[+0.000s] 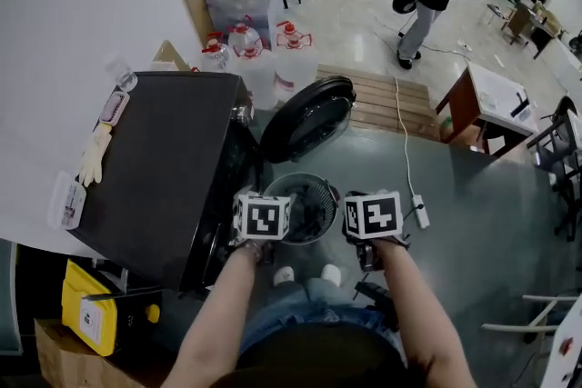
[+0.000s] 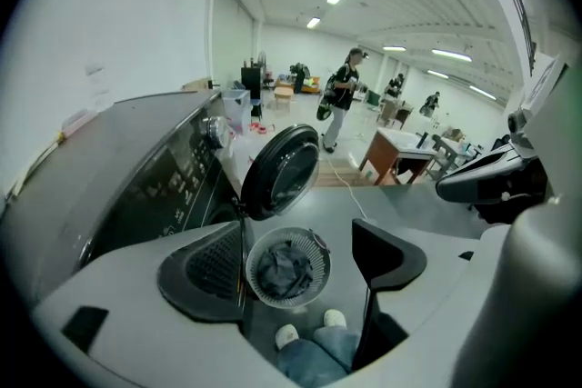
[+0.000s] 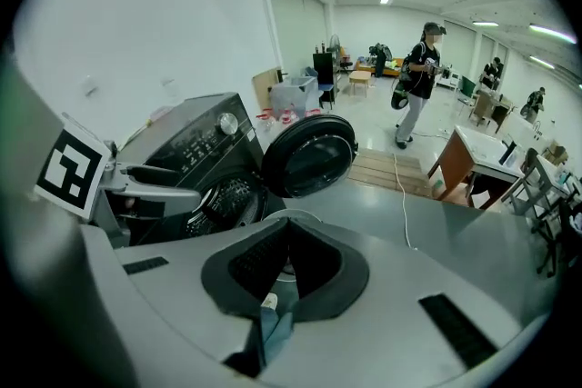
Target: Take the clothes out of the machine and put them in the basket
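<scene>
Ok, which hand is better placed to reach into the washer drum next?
Probably left: the left tongs stand open and empty, on the side nearer the washer. The right tongs are shut and farther from it.

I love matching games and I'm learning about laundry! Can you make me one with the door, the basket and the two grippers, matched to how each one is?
Things:
1. door
2. basket
3. left gripper
4. right gripper

How it is:
A. jaws together
B. swung open on the machine
C. on the floor, dark clothes inside
D. jaws apart, empty

Pairs: 1-B, 2-C, 3-D, 4-A
</scene>
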